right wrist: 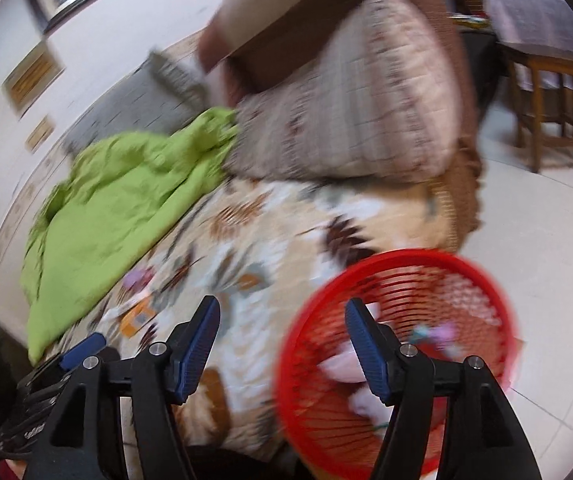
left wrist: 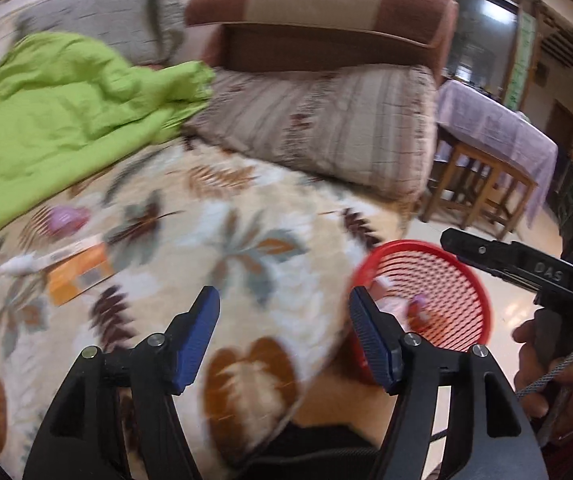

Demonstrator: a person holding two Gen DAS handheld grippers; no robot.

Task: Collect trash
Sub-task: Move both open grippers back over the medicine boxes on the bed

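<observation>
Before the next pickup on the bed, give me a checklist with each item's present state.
1. Left gripper jaws open and empty: ok.
2. Right gripper jaws open and empty: ok.
3. Red basket beside the bed, open side reachable: ok.
4. Trash left on the floral blanket: orange packet, purple wrapper, white scrap: not ok.
5. Green cloth clear of the trash: ok.
6. Sharp view for aiming: not ok, both views are blurred.

- Left wrist view looks forward, low over the bed (left wrist: 190, 240), toward the sofa (left wrist: 326, 40).
- Right wrist view faces likewise, tilted; both share the red basket (right wrist: 398, 360).
</observation>
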